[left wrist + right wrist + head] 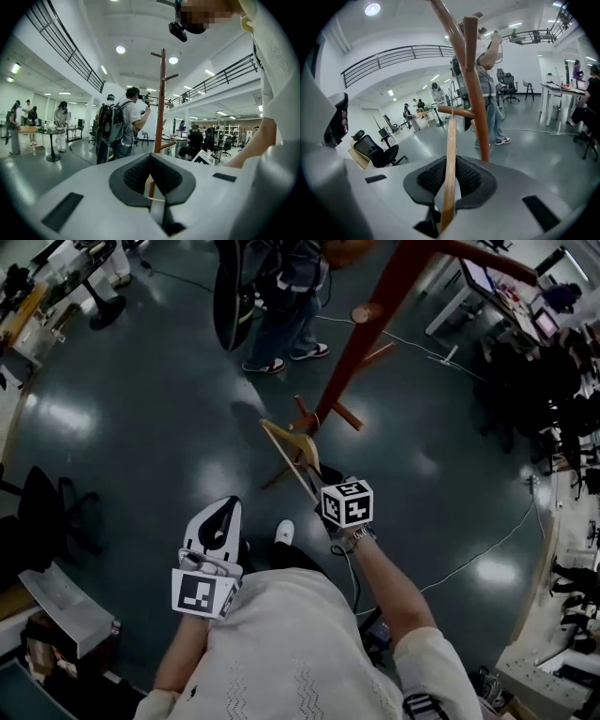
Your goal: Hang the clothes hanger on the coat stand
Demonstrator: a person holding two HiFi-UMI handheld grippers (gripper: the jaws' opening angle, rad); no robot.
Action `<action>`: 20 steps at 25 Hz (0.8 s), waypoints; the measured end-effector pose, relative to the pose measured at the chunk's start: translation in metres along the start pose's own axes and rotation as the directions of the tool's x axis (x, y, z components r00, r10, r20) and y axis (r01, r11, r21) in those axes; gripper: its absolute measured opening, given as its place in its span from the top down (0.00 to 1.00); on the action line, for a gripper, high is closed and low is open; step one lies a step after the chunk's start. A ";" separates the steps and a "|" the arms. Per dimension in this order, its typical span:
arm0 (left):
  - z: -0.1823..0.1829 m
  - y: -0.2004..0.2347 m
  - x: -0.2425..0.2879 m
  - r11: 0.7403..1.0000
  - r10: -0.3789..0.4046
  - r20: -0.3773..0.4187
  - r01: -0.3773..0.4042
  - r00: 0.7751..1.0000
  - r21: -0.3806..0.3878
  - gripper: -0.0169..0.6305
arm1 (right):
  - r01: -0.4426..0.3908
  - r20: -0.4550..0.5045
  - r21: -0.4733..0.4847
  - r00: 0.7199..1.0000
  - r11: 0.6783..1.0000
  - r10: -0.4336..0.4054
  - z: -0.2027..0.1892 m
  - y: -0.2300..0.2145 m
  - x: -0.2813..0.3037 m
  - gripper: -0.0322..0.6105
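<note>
Twisting threatens — right gripper [450,165] pinches clothes hanger [451,136] by one thin arm, left gripper [150,161] closed empty — hook may miss coat stand [477,89].

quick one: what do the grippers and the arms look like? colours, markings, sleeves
Left gripper and right gripper: white shells, black ribbed pads. Each carries a cube with black-and-white square markers. The arms show short sleeves of a cream knit top.
</note>
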State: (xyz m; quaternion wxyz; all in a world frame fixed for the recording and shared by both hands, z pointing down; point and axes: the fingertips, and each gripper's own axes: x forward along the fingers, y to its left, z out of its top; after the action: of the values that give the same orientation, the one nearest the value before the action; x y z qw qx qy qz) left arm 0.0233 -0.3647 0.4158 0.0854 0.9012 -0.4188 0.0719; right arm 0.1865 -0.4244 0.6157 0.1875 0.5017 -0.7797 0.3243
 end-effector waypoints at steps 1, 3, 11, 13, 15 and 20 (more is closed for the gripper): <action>-0.001 0.003 0.001 1.000 0.021 -0.006 -0.021 1.000 0.004 0.95 | -0.003 0.003 -0.013 1.000 1.000 0.003 0.002 -0.004 0.006 0.84; -0.002 0.010 0.002 0.999 0.051 -0.012 -0.051 0.999 0.011 0.95 | -0.006 0.015 -0.036 1.000 0.999 0.006 0.004 -0.009 0.019 0.84; -0.002 0.019 0.009 0.994 0.107 -0.017 -0.107 0.994 0.022 0.95 | -0.013 -0.013 -0.046 1.000 0.999 0.012 -0.018 -0.026 0.059 0.84; -0.001 0.023 0.010 0.993 0.118 -0.021 -0.117 0.993 0.031 0.95 | -0.019 -0.018 -0.032 1.000 0.999 0.018 -0.026 -0.026 0.065 0.84; -0.005 0.022 0.014 0.992 0.123 -0.033 -0.122 0.992 0.033 0.95 | -0.030 -0.027 -0.026 0.999 0.999 0.029 -0.033 -0.029 0.069 0.84; -0.023 0.020 0.014 0.991 0.137 -0.080 -0.136 0.987 0.020 0.95 | -0.050 0.006 -0.021 0.999 0.999 0.050 -0.038 -0.035 0.076 0.84</action>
State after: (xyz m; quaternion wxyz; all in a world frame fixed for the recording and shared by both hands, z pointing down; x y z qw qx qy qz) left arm 0.0152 -0.3831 0.4431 0.0906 0.8673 -0.4752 0.1173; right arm 0.1844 -0.4582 0.7007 0.1820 0.4812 -0.7960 0.3188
